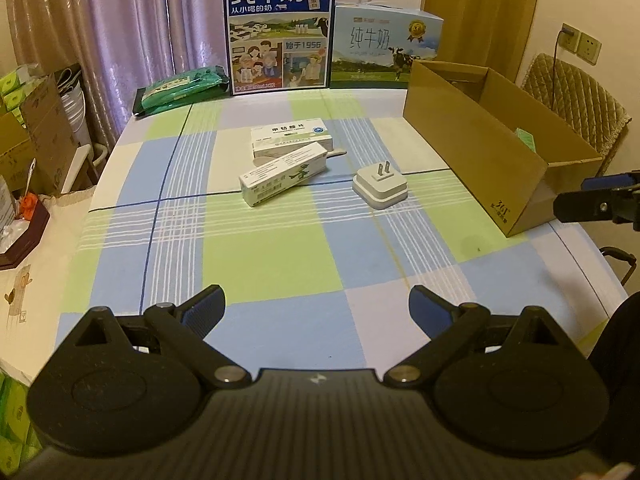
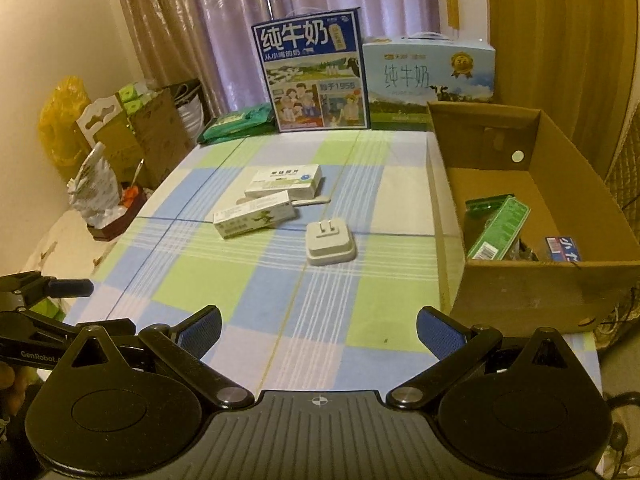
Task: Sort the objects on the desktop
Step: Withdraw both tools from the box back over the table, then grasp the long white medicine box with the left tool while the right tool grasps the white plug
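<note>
Meanwhile, seen spread wide and empty over the near edge of the checked tablecloth: both the left gripper and the right gripper, neither touching anything. Left to be sorted at mid-table: a white plug adapter, prongs up; a long ointment box lying aslant, its long axis running near-left to far-right; behind it, touching or nearly so, a flat tablet box. Stood along the right edge, well apart from these: an open cardboard box, already holding a green carton and a blue packet. Judged the nearer target: the adapter, dead ahead of the right jaws and on the box's side, so probably the right hand's pick.
</note>
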Motion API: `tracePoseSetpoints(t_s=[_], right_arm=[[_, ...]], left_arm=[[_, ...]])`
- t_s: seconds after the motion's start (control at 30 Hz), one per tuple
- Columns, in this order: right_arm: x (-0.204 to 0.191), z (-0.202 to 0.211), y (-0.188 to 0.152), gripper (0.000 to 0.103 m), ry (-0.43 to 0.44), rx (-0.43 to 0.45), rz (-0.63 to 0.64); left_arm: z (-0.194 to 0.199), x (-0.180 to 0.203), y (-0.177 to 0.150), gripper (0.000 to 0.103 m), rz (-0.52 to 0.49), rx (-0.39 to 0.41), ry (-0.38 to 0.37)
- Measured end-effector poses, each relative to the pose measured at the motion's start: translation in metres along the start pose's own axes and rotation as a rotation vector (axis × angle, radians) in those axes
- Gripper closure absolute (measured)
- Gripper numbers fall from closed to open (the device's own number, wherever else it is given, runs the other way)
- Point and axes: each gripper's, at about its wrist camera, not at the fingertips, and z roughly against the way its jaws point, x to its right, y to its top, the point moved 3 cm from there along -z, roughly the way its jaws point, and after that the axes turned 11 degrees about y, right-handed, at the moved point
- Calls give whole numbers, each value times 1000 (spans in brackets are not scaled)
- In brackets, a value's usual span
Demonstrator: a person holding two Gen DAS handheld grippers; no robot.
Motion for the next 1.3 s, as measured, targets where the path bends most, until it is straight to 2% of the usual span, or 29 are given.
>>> tracePoseSetpoints(t_s=[0.3, 0.6, 1.1, 1.3], right_arm=[[-7, -19, 3, 2, 10, -17, 18], [-7, -57, 13, 2, 27, -33, 17], [32, -152, 26, 2, -8, -47, 17], [46, -184, 28, 3, -11, -57, 37]], left_arm=[[-10, -8, 2, 6, 1, -8, -7], [-38, -12, 22, 7, -59, -9, -1], [-126, -34, 60, 7, -189, 17, -24], [-164, -28, 75, 12, -237, 60, -40]])
